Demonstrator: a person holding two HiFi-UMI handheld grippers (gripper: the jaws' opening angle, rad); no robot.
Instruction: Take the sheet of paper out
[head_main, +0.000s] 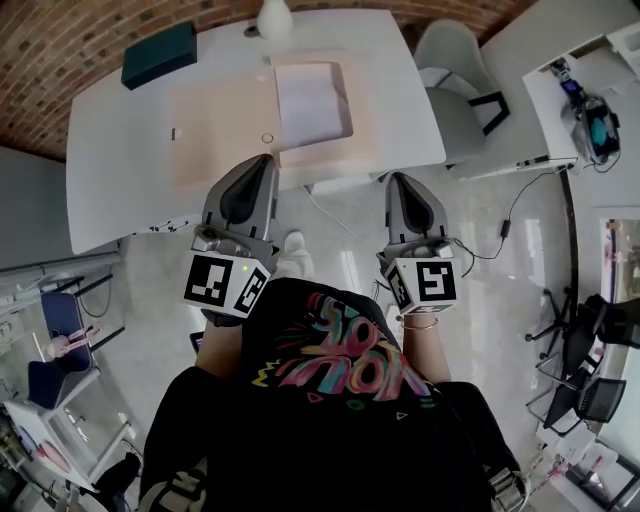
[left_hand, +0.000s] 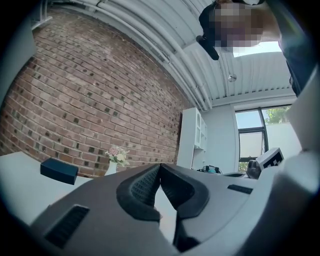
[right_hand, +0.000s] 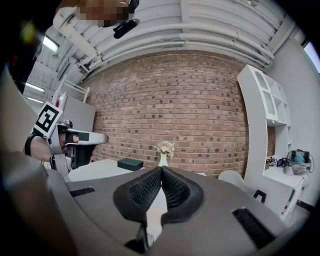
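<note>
Our left tongs (head_main: 264, 162) and right tongs (head_main: 399, 180) are both closed, ribbed black pads tip to tip with nothing between them. Each carries a marker cube (head_main: 225, 283) of black-and-white squares. Behind them, the bright lettering on a black shirt (head_main: 320, 420) is too stylised for us to read. Ahead, an open peach folder (head_main: 215, 130) lies flat on a smooth white table (head_main: 110, 160). The white paper (head_main: 310, 100) rests in its right half, ahead of and between the two tips. Beyond the left tongs sits a dark green box (head_main: 158, 55), and a white vase (head_main: 274, 18) stands at the far edge.
</note>
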